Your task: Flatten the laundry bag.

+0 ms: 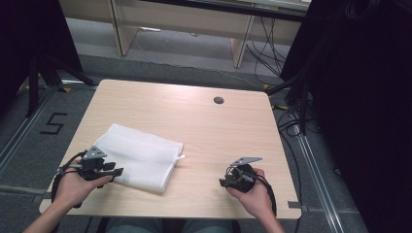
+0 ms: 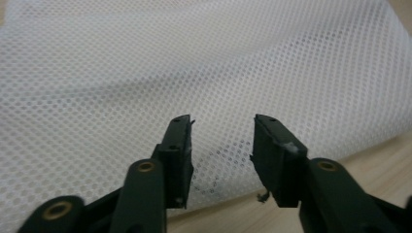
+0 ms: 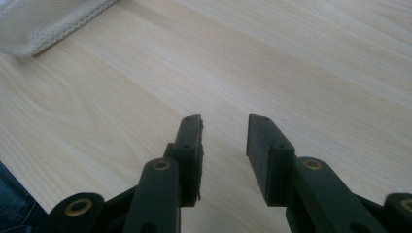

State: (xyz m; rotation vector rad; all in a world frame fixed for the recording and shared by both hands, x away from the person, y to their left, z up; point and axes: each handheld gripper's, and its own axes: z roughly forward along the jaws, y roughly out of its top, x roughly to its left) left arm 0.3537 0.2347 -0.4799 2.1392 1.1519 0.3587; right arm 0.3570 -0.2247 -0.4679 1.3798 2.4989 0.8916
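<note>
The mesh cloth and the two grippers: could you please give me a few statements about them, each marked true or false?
1. The mesh cloth lies folded on the table. True.
2. The left gripper is shut on the cloth. False: its jaws stand apart just over the cloth, with nothing pinched between them.
3. The right gripper is open over bare wood. True.
4. The right gripper touches the cloth. False: the cloth lies well off to its side.
5. The cloth is dark blue. False: it is white.
</note>
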